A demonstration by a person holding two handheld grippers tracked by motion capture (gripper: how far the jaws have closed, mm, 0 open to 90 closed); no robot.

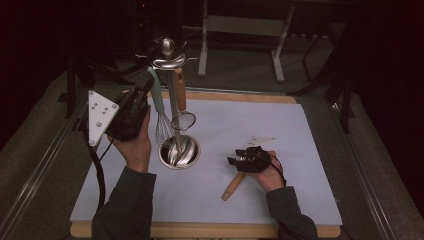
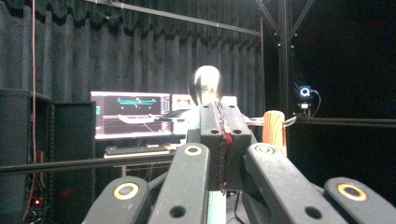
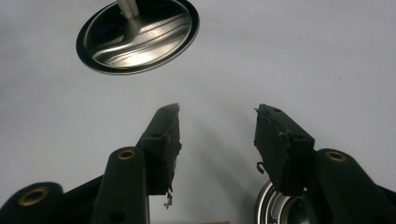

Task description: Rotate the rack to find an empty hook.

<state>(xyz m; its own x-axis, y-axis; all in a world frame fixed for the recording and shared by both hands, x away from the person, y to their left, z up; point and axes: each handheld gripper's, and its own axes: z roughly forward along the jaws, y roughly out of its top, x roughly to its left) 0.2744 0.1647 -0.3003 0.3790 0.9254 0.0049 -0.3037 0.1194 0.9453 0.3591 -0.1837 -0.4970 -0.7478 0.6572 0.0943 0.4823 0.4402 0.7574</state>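
Note:
A steel utensil stand (image 1: 179, 151) rises from a round base (image 3: 140, 35) to a knob (image 2: 205, 84). A whisk with a mint handle (image 1: 156, 92) and a small strainer with a wooden handle (image 1: 180, 90) hang from it. My left gripper (image 1: 145, 95) is raised beside the whisk's handle. Its jaws are shut (image 2: 219, 112), with the mint handle (image 2: 192, 126) just behind them. My right gripper (image 1: 235, 161) hovers low over the mat, open (image 3: 217, 112), with nothing between its jaws. A wooden-handled utensil (image 1: 233, 186) lies under that hand, its round metal head (image 3: 275, 207) below the right jaw.
A pale mat (image 1: 280, 130) covers a wooden board (image 1: 240, 96) on the table. Metal frame legs (image 1: 280, 45) stand beyond the far edge. Lit monitors (image 2: 130, 114) and dark curtains are behind the stand in the left gripper view.

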